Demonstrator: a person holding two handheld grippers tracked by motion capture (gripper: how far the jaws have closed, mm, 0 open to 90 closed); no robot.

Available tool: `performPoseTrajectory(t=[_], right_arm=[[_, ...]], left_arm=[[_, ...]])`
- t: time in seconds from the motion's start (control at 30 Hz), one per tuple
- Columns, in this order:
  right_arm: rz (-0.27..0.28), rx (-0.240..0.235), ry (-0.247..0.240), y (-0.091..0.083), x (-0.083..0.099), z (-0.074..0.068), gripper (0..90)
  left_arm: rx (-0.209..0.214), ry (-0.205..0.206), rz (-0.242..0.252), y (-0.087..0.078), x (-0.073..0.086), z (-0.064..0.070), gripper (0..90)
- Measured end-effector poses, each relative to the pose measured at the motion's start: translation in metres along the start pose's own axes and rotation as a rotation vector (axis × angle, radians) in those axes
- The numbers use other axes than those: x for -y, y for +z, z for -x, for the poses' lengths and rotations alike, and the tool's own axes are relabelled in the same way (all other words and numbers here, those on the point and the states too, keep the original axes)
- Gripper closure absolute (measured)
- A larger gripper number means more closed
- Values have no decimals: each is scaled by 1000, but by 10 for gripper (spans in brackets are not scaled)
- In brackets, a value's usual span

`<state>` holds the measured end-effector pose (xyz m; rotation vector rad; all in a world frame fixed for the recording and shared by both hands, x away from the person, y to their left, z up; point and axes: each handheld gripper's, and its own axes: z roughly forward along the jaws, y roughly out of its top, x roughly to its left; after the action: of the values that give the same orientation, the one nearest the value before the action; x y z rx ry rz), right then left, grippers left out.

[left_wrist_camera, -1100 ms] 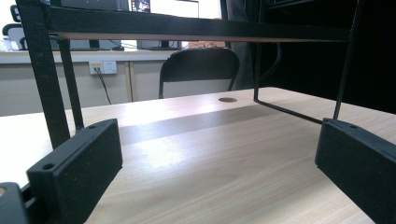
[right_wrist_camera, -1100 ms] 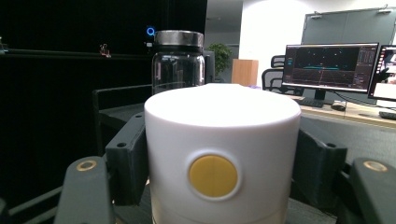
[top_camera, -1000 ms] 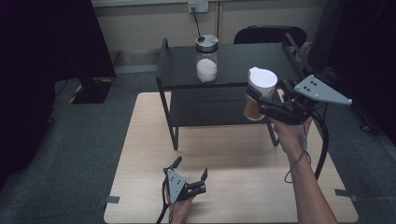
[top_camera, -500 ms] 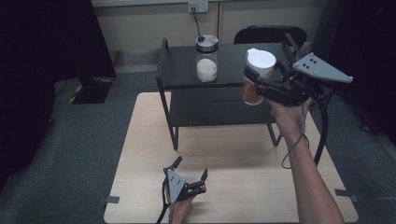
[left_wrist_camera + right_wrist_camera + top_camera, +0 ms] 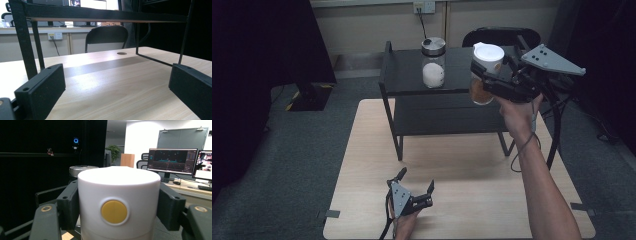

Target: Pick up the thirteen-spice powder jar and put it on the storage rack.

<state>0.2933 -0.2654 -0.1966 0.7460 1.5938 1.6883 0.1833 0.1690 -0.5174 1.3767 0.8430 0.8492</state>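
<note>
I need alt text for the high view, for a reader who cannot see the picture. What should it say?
The right gripper holds a white-lidded jar of orange-brown contents above the top of a black two-tier shelf, where a metal-lidded jar of white contents stands. The left gripper rests open on the wooden table near its front edge.

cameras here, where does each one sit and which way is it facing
High view: above the near table edge, looking forward and down on the wooden table and black shelf rack; both forearms enter from below.
Left gripper view: low over the table, looking under the rack between the left hand-held gripper and its open jaws.
Right gripper view: up at shelf height, its right hand-held gripper clamping the white-lidded jar.
Shared: high view also shows that jar and the silver-lidded jar.
</note>
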Motion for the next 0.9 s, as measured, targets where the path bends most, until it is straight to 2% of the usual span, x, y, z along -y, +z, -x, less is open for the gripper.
performPoseTrajectory(t=[0.27,0.43,0.57,0.9], right_arm=[[2,-1,10,8,-4,2,305],[-3,20,1,16,-9,1,305],[2,27,19,21,-7,4,305],[-13,47,16,37,-9,7,305]], left_arm=[[-4,1,-1,0,0,1,1],[-4,0,0,0,0,1,1],[-4,1,0,0,0,1,2],[-4,2,0,0,0,0,2]])
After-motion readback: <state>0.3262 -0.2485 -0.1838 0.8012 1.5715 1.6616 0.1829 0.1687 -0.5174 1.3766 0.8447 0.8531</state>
